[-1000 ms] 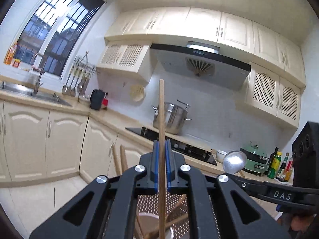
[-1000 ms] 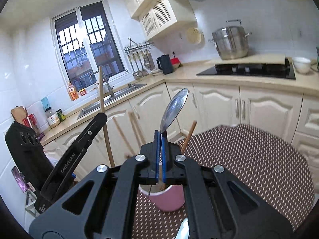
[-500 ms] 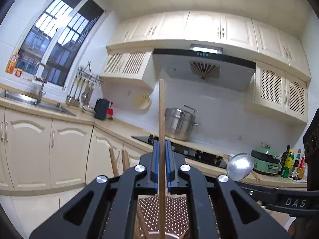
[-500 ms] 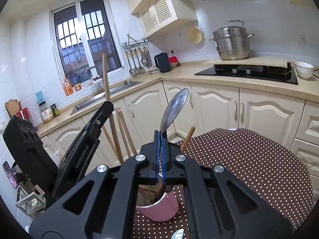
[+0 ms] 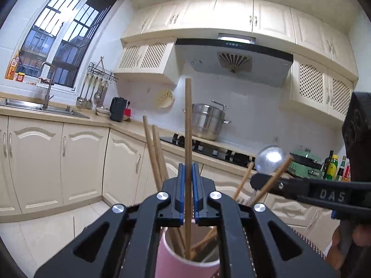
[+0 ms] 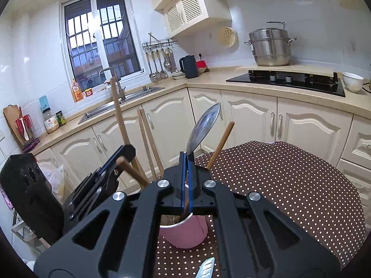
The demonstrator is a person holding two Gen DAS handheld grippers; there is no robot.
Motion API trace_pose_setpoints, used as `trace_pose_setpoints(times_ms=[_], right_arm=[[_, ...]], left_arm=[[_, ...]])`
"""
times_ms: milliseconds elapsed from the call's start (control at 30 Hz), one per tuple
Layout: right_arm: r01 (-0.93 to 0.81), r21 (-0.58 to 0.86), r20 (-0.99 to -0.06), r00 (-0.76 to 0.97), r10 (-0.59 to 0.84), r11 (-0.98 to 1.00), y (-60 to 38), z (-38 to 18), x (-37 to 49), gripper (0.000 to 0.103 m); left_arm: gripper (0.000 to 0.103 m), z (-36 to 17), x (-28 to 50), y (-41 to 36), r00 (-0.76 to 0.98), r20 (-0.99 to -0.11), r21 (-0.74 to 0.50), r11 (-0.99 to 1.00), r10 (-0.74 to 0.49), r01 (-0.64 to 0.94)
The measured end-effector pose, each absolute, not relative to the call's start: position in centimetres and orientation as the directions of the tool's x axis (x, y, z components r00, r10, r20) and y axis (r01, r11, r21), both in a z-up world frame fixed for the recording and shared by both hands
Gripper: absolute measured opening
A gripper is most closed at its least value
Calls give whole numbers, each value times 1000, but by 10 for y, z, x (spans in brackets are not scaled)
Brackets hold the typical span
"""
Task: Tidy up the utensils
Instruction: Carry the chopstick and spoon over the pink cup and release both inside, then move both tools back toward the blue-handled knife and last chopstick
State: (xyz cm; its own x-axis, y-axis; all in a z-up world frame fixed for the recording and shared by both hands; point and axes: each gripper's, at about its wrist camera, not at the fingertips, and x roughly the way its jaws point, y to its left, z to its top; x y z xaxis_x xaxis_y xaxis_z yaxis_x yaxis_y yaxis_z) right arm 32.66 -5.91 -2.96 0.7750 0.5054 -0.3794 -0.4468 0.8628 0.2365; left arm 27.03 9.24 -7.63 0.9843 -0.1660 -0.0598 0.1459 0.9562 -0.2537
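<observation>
Kitchen, both wrist views: left gripper (image 5: 188, 199) pinches an upright chopstick (image 5: 188, 139), tip already in the pink cup (image 5: 185, 260) at bottom center, right gripper (image 6: 187, 183) clamps a spoon (image 6: 204, 127) handle-down over it; probably next: loosen both, drop in.

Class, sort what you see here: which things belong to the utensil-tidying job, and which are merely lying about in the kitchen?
Part of the job:
- pink cup
- chopstick in the left gripper
- spoon in the right gripper
- loose chopsticks in the cup

Just lying about:
- steel pot
- black kettle
- white bowl
- sauce bottles
</observation>
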Motion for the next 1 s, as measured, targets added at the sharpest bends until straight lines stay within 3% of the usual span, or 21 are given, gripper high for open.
trace_pose_setpoints(times_ms=[367, 400, 500, 1000], right_arm=[[-439, 204, -400, 778, 484, 875, -48, -43, 314, 2], [-440, 199, -401, 779, 482, 876, -47, -44, 313, 3], [-437, 192, -407, 780, 476, 879, -45, -48, 310, 3], [-424, 175, -470, 758, 453, 889, -31, -73, 301, 3]], left_arm=[[7, -94, 259, 97, 954, -173, -254, 947, -243, 195], [9, -94, 258, 99, 952, -178, -262, 944, -250, 200], [36, -94, 253, 102, 950, -186, -271, 943, -251, 196], [40, -100, 240, 109, 906, -367, -274, 955, -213, 113]])
